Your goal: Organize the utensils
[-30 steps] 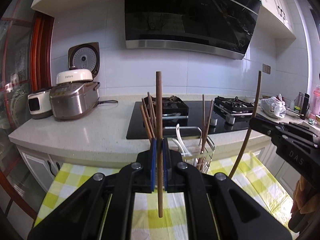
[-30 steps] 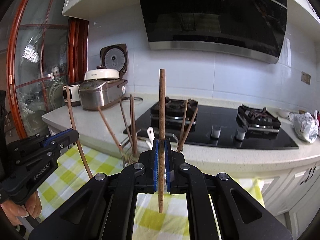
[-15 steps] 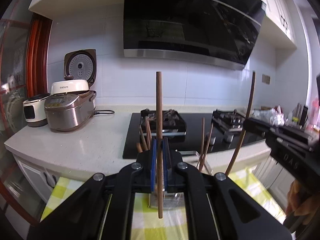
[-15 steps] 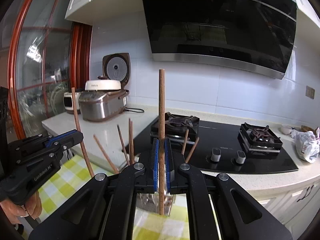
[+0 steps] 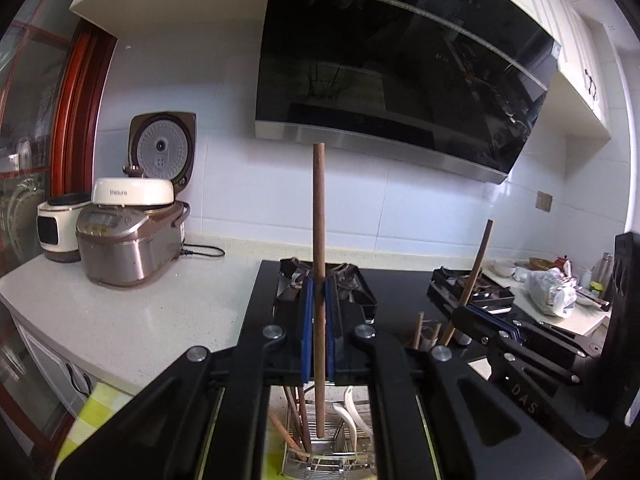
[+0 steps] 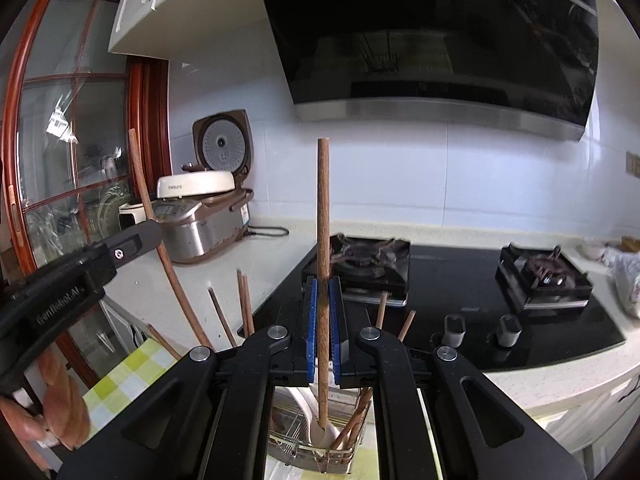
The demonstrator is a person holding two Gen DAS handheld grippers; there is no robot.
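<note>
Both wrist cameras sit close above the rack [image 5: 328,460] [image 6: 312,446], facing the hob [image 5: 400,292] [image 6: 460,292] and hood [image 5: 400,80] [image 6: 440,32], the left one from the cooker [image 5: 128,248] [image 6: 200,228] side, each catching the other gripper at its edge.

chopstick [image 5: 319,240]: matt brown wood
wire caddy [image 6: 304,446]: shiny metal
spoon [image 6: 324,430]: glossy white
hob [image 6: 540,320]: glossy black glass
rice cooker [image 5: 128,248]: brushed metal
surface [image 5: 140,320]: speckled pale stone

Two tools [image 5: 319,328] [image 6: 323,320], two held chopsticks [image 5: 319,264] [image 6: 323,240], one wire rack [image 6: 308,446], two burners [image 6: 360,258] [image 6: 544,270]
</note>
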